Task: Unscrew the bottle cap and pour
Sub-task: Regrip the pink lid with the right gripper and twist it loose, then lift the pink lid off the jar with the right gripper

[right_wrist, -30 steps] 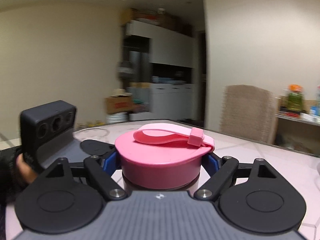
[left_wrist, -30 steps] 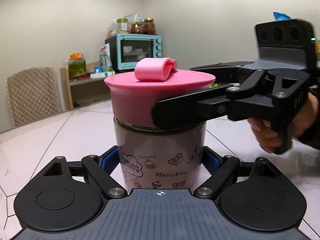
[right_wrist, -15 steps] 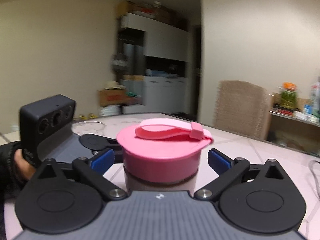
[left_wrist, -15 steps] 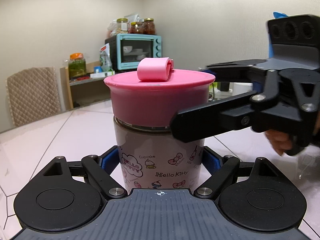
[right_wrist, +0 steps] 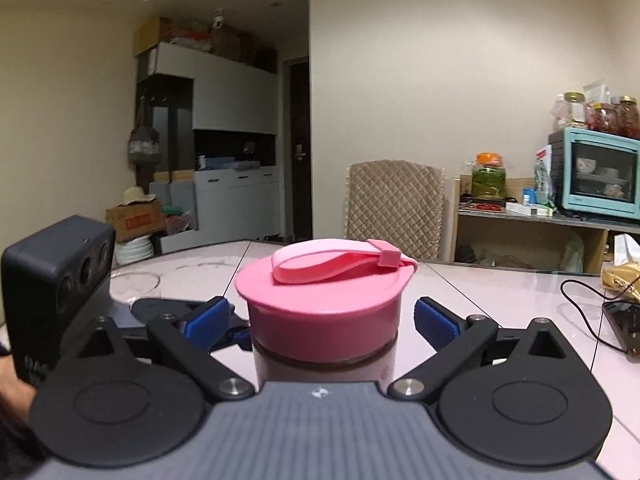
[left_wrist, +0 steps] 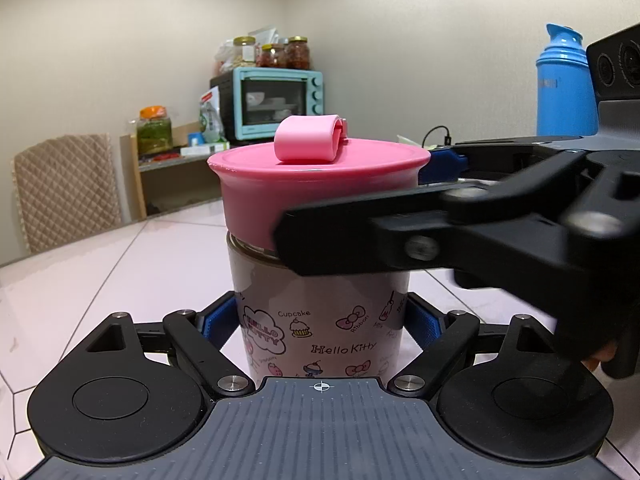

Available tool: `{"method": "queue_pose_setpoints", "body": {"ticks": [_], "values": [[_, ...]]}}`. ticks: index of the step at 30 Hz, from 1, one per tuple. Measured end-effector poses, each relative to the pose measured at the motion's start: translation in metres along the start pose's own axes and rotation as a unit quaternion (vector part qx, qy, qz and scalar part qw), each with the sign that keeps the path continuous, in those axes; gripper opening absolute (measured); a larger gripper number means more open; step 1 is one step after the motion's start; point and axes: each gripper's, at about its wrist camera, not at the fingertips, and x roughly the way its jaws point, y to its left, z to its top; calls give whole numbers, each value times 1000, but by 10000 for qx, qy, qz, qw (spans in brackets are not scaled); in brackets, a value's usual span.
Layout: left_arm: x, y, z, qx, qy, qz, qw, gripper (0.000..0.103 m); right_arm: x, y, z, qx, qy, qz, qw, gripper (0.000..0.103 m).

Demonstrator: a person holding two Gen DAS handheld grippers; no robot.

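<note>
A Hello Kitty bottle [left_wrist: 320,320] stands upright on the pale tiled table [left_wrist: 120,280]. My left gripper [left_wrist: 320,322] is shut on its printed body, a blue pad pressing on each side. The pink cap [left_wrist: 320,184] with a folded strap sits on top. My right gripper [right_wrist: 320,322] straddles the cap [right_wrist: 324,312] from the right. Its jaws are closing, and a small gap still shows between each of its blue pads [right_wrist: 434,322] and the cap's wall. In the left wrist view its near finger [left_wrist: 360,240] crosses in front of the cap.
A blue thermos [left_wrist: 564,84] stands at the back right. A phone with a black cable [right_wrist: 620,320] and a gold packet lie on the table's right side. A clear round dish [right_wrist: 134,280] lies at the left. A padded chair [right_wrist: 394,208] stands behind the table.
The right gripper's jaws came off the pink cap and now stand apart from it. That gripper swung around the cap, closer to the left camera. The left grip on the bottle is unchanged.
</note>
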Motion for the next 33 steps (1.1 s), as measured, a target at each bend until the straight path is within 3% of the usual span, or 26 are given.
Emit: {"method": "queue_pose_setpoints", "body": {"ticks": [5,7,12,18,25,33], "values": [[0,0,0,1,-1,1,10000,90,2,5,-1,24,-86,-194,9998,95],[0,0,0,1,-1,2,10000,90,3,5,-2,24,-73,-229,9997,86],[0,0,0,1,-2,1,10000,90,2,3,-3,-69,-11,-101,9999,85],[0,-1,0,-1,-6,-4,10000,90,6,-25,3,-206,97,815,9964,85],[0,-1,1,-6,-9,-12,10000,90,10,-53,8,-550,86,1818,9818,85],[-3,-5,0,1,-21,-13,10000,90,5,-62,18,-513,-138,2229,9734,85]]}}
